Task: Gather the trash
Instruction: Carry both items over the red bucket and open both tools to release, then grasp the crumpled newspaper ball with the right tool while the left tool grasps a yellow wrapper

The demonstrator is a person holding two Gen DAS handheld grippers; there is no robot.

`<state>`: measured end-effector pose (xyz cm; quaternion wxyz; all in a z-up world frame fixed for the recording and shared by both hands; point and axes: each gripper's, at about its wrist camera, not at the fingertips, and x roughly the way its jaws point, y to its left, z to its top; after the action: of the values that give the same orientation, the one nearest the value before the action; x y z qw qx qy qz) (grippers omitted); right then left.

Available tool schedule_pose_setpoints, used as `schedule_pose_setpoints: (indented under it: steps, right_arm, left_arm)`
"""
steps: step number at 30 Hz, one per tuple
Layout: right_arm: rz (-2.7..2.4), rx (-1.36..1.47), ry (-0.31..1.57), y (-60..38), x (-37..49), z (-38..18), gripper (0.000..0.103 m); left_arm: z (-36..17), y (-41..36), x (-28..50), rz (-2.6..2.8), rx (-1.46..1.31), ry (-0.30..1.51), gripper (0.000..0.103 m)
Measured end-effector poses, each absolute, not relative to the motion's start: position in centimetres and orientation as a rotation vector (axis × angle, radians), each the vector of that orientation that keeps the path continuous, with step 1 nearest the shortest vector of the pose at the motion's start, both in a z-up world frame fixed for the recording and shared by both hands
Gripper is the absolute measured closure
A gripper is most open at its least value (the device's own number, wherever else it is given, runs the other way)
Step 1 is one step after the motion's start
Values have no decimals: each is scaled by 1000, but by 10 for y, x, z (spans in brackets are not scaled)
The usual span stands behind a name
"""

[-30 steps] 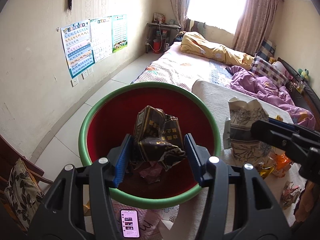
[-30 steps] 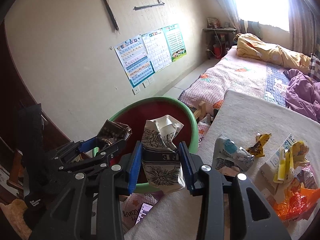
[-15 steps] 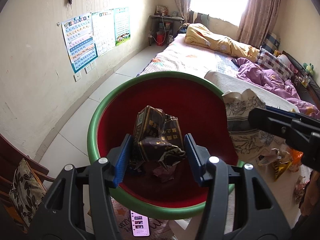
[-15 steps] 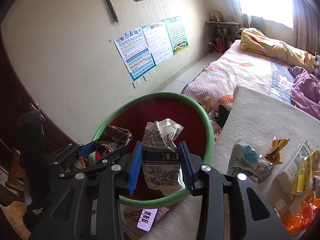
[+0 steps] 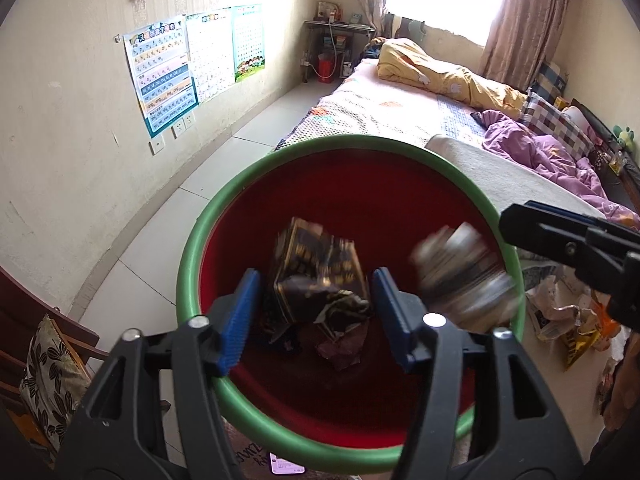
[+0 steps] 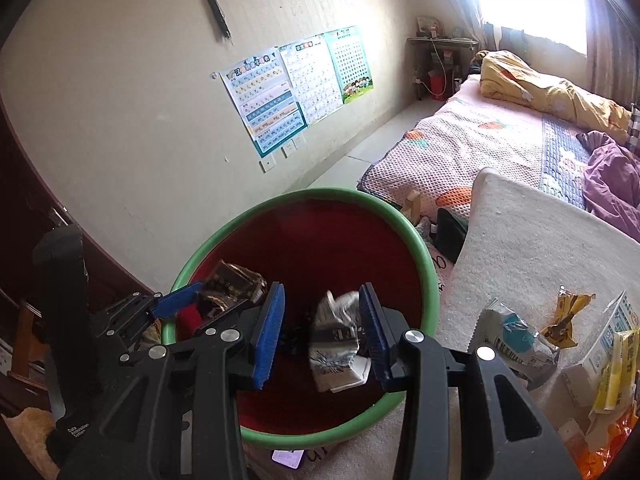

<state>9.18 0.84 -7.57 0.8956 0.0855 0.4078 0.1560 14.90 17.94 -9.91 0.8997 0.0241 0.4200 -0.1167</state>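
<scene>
Left wrist view: the left claw (image 5: 316, 312), above the red bin (image 5: 248, 216) with its green rim, is opening, its blue pads clear of the crumpled dark wrapper (image 5: 320, 276) between them. The right claw (image 6: 322, 332) is opening too; the white patterned wrapper (image 6: 336, 340), blurred, sits loose between its pads over the bin. More wrappers (image 6: 520, 340) lie on the white surface (image 6: 520, 240) beside it.

Bin (image 5: 192, 264): smooth plastic, green rim; dark wrapper (image 5: 320, 272): crinkled glossy foil; table cover (image 6: 532, 248): matt nubbly cloth
</scene>
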Motion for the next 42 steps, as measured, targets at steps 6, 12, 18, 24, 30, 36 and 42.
schedule_pose_setpoints:
  steps: [6, 12, 18, 24, 30, 36, 42]
  right_arm:
    - [317, 180, 832, 3, 87, -70, 57]
    - [321, 167, 800, -14, 61, -56, 55]
    - [289, 139, 796, -57, 15, -48, 52]
    - [215, 136, 857, -118, -38, -59, 51]
    - [160, 151, 922, -169, -88, -78, 47]
    - [138, 192, 967, -211, -126, -101, 46]
    - [159, 207, 1004, -227, -149, -116, 45]
  left_arm:
    - [-100, 181, 149, -225, 33, 869, 37]
    - [-90, 172, 134, -224, 24, 847, 37]
    - [-75, 142, 106, -244, 5, 812, 37]
    - [-78, 92, 72, -299, 9, 833, 37]
    - [-91, 41, 35, -366, -8, 876, 32]
    - [-111, -15, 18, -431, 11, 930, 30]
    - [-140, -47, 31, -411, 34, 1018, 47]
